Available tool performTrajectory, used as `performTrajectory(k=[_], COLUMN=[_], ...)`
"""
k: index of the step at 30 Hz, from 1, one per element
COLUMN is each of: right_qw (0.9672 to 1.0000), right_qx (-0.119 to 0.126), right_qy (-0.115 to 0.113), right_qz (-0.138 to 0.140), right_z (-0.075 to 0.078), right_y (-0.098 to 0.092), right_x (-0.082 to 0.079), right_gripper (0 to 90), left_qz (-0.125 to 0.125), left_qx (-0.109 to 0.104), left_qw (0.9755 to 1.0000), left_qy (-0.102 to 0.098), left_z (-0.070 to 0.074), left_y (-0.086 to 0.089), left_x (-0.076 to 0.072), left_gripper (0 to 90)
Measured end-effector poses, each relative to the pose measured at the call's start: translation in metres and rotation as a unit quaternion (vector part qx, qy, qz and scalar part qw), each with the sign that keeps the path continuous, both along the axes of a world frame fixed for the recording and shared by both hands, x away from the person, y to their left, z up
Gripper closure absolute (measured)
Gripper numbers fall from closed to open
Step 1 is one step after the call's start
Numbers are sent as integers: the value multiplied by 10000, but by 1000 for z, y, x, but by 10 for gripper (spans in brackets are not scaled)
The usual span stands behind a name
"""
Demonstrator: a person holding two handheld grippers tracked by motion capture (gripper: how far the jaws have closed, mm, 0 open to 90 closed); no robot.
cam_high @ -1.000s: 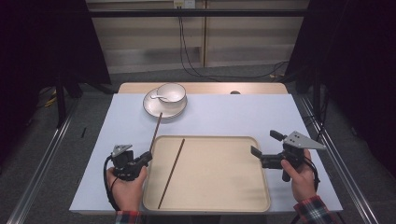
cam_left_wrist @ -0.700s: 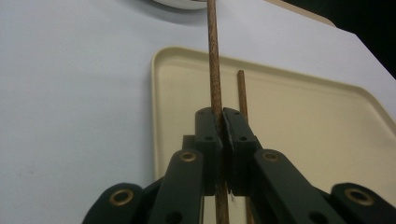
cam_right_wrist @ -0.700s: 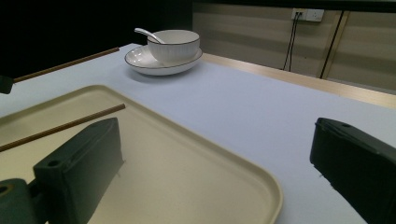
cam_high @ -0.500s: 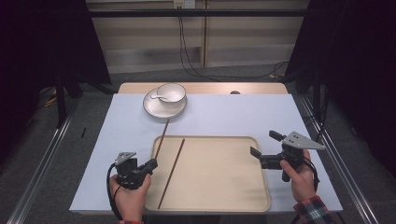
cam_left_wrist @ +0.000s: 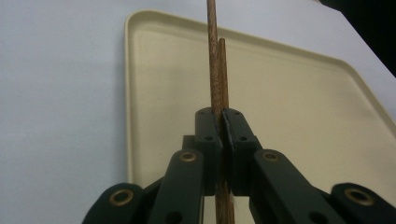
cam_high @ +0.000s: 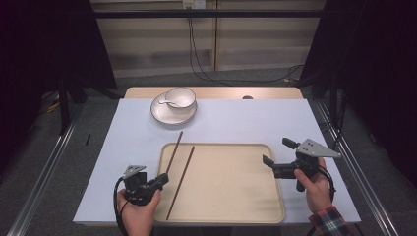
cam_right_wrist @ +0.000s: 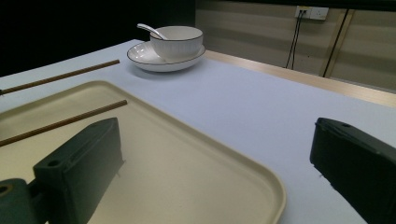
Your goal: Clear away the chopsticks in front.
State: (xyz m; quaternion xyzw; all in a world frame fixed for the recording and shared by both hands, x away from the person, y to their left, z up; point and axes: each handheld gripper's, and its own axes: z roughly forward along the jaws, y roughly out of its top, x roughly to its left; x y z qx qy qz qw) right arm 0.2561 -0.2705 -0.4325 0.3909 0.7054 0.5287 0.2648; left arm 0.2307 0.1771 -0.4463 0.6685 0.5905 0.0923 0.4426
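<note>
A table with a pale blue-white cover carries everything here. On its near half lies a large beige tray, flat, with a low raised rim. Toward the far edge sits a white plate with a dark line around its edge, and a white bowl stands on it with a spoon leaning inside.

Two brown chopsticks are in play. One chopstick lies inside the tray near its left side, running from the near edge up toward the far left corner. The other chopstick is lifted at its near end and crosses over the tray's far left rim, its tip pointing toward the plate but stopping short of it.

The left gripper hovers at the tray's left edge, in the person's left hand. Its jaws are pressed together on the near end of the raised chopstick; the left gripper view shows the stick clamped between the two black pads, with the second one lying just beyond it in the tray.

The right gripper is held at the tray's right edge by the right hand. Its jaws stand wide apart with nothing between them, pointing across the tray.
</note>
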Motion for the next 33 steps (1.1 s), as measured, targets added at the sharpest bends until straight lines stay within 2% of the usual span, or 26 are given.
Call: performTrajectory(k=[4, 5, 6, 8, 14, 18, 24, 33], right_qw=[10000, 10000, 10000, 10000, 10000, 10000, 10000, 10000], right_qx=[32, 1, -1, 9, 33, 25, 56, 41], right_qy=[14, -2, -12, 0, 0, -11, -18, -14], right_qz=[-7, -16, -5, 12, -3, -8, 26, 1], right_z=[0, 0, 0, 0, 1, 1, 1, 0], right_y=[1, 1, 1, 1, 0, 0, 1, 0], right_x=[0, 0, 0, 0, -1, -1, -1, 0], right_gripper=[18, 18, 18, 17, 18, 18, 18, 18], left_qz=[-76, -113, -118, -112, -200, -185, -201, -251], left_qx=[-33, 46, -4, 44, 79, 29, 123, 253], left_qw=[10000, 9999, 9999, 9998, 9996, 9996, 9994, 9983], left_qy=[51, 77, 105, 151, 168, 192, 237, 466], left_z=[-2, -2, -3, -4, -3, -2, -2, -7], left_y=[-1, -1, -3, -3, -3, -1, 1, 4], left_x=[-1, -2, -2, -1, -5, -8, -12, -15], left_gripper=[856, 856, 856, 856, 856, 856, 856, 856])
